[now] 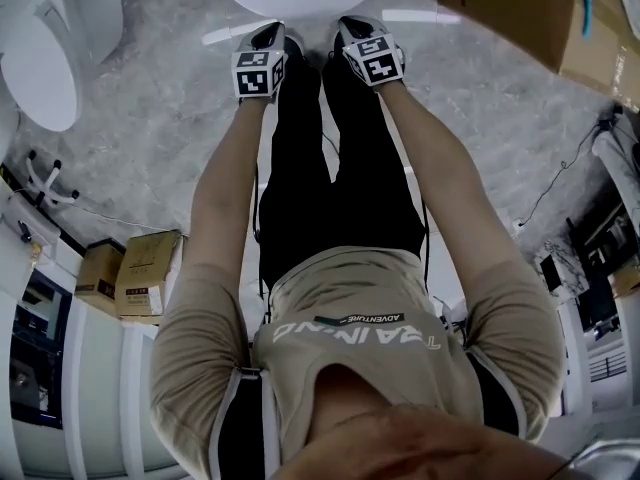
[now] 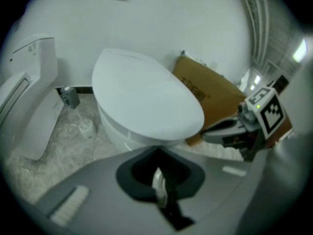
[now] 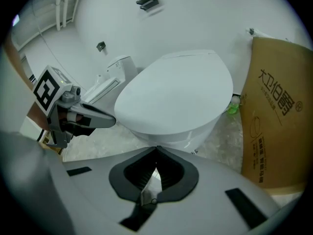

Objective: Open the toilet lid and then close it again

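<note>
Both my tools are clenched shut and empty: left gripper point(image 1: 266, 36) and right gripper point(image 1: 350, 30) hover side by side near the white toilet lid point(image 2: 146, 102), which lies flat, closed.

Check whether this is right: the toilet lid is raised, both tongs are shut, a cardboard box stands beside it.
No: the toilet lid is down, as the right gripper view shows; left tongs and right tongs are shut, the cardboard box stands beside it.
</note>
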`<action>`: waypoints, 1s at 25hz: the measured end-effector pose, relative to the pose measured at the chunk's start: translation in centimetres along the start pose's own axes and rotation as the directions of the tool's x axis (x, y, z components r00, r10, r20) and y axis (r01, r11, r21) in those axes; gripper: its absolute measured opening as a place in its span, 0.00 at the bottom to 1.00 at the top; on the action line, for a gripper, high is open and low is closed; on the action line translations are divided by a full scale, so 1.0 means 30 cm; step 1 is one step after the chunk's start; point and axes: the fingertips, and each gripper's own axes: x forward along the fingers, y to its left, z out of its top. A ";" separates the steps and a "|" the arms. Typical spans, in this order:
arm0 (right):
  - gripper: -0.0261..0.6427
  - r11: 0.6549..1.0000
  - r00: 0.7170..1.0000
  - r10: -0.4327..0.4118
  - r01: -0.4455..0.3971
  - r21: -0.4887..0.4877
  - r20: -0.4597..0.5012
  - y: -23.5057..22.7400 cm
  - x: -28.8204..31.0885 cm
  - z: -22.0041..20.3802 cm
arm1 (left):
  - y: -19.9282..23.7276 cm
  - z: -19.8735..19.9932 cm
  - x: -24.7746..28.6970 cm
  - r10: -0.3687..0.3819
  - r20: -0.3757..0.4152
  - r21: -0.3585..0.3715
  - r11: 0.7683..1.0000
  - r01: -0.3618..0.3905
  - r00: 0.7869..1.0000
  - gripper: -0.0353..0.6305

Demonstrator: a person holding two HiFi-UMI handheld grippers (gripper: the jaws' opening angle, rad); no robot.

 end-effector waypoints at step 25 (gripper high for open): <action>0.06 0.997 0.983 0.037 -0.049 0.066 0.181 0.005 -0.116 0.144 | -0.027 0.112 -0.096 -0.063 0.030 0.116 0.992 0.059 0.998 0.06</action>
